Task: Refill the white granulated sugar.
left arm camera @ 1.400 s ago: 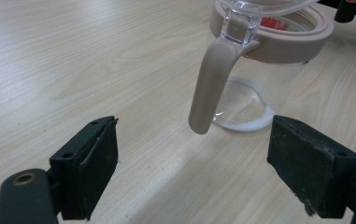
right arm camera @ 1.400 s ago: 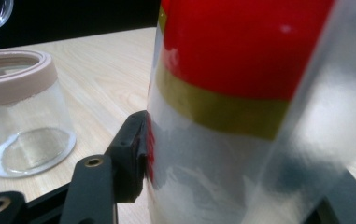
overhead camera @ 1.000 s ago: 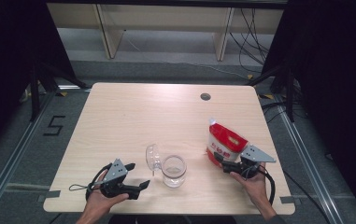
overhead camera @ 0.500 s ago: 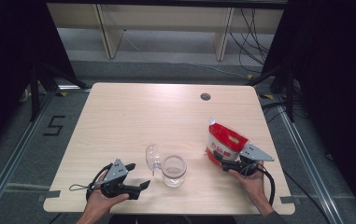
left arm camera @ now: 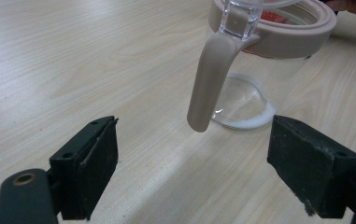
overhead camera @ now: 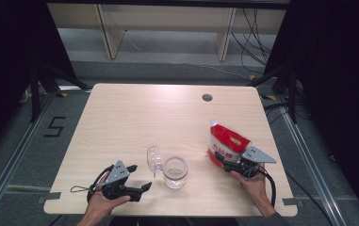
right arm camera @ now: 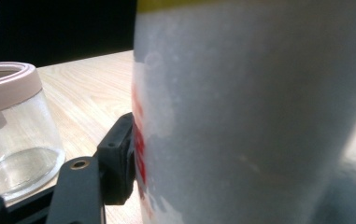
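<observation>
Wooden table (overhead camera: 134, 117), right gripper (overhead camera: 225, 163) jaws closing around pouch (overhead camera: 225, 146), left gripper (overhead camera: 142, 188) wide open.

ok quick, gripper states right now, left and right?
Left gripper: open, nothing between its jaws, jar ahead.
Right gripper: jaws just closing around the red and white pouch; firm grip cannot be told.
</observation>
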Available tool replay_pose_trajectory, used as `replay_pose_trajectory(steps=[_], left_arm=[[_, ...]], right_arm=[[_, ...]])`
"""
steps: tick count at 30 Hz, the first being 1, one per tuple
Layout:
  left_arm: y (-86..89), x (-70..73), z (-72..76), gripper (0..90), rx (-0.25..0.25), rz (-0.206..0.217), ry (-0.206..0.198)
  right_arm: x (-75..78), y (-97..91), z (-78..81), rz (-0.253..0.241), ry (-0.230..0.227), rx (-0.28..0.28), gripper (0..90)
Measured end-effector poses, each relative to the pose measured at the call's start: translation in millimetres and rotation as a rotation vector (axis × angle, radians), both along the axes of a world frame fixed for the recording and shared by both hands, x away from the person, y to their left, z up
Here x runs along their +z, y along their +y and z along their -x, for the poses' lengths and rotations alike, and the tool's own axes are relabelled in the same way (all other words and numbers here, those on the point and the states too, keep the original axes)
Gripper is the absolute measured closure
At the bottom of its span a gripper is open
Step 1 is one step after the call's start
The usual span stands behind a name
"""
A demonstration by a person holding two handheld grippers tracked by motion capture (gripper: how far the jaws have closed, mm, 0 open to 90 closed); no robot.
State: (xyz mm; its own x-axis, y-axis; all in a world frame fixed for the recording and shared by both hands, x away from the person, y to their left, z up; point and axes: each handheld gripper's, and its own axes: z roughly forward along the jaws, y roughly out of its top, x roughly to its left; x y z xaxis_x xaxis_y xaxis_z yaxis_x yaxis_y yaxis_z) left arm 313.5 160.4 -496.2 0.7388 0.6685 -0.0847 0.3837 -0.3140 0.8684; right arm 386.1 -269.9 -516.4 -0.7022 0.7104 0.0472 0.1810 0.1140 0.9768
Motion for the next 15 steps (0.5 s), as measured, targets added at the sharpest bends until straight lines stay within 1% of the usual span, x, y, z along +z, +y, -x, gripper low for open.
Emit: replay_pose_trajectory(steps=[1,2,3,4,5,6,7,8,9,10,11,12,13,14,15], left_arm=[[0.0,0.0,0.0,16.0,0.0,-0.001,0.0],[-0.1,0.2,0.2,16.0,0.002,-0.002,0.001],[-0.2,0.2,0.3,16.0,0.002,-0.002,0.0],[-0.2,0.3,0.4,16.0,0.002,-0.003,0.0],[-0.4,0.2,0.5,16.0,0.002,-0.002,0.001],[-1.3,-0.2,1.8,16.0,0.016,0.01,0.016],[-1.3,-0.5,1.4,16.0,0.01,0.015,0.015],[-1.2,-0.3,1.6,16.0,0.01,0.014,0.015],[-0.9,0.0,1.5,16.0,0.01,0.013,0.014],[-0.4,0.2,0.9,16.0,0.002,0.01,0.01],[0.0,0.2,0.7,16.0,0.002,0.012,0.008],[0.0,0.1,0.8,16.0,0.004,0.014,0.011],[0.0,0.0,0.9,16.0,0.007,0.016,0.012],[-0.1,0.0,0.9,16.0,0.007,0.017,0.012],[-0.1,0.2,1.0,16.0,0.005,0.016,0.01]], right_arm=[[0.4,-0.3,0.0,0.006,0.009,0.007,39.2],[0.4,-0.5,-0.3,0.006,0.006,0.009,40.4],[0.1,-1.4,-2.8,0.011,-0.023,0.012,41.2],[1.3,-1.4,-1.0,0.026,-0.006,0.022,41.8],[1.6,-0.7,-1.1,0.025,-0.008,0.023,42.2],[1.8,-0.5,-1.2,0.029,-0.01,0.022,42.5],[2.7,-0.7,-0.5,0.037,-0.002,0.019,42.7],[3.4,-0.6,-0.3,0.039,0.003,0.019,43.1],[3.6,0.3,1.2,0.029,0.016,0.008,43.2],[4.1,-0.8,-1.4,0.048,-0.01,0.028,43.4],[5.0,-0.3,1.3,0.046,0.014,0.005,43.6],[4.8,0.4,1.9,0.031,0.006,-0.005,43.8],[5.4,0.1,1.3,0.033,-0.015,0.003,43.9],[5.9,0.1,0.7,0.03,-0.008,0.031,44.0],[6.6,0.3,2.4,0.021,0.026,0.04,44.2]])
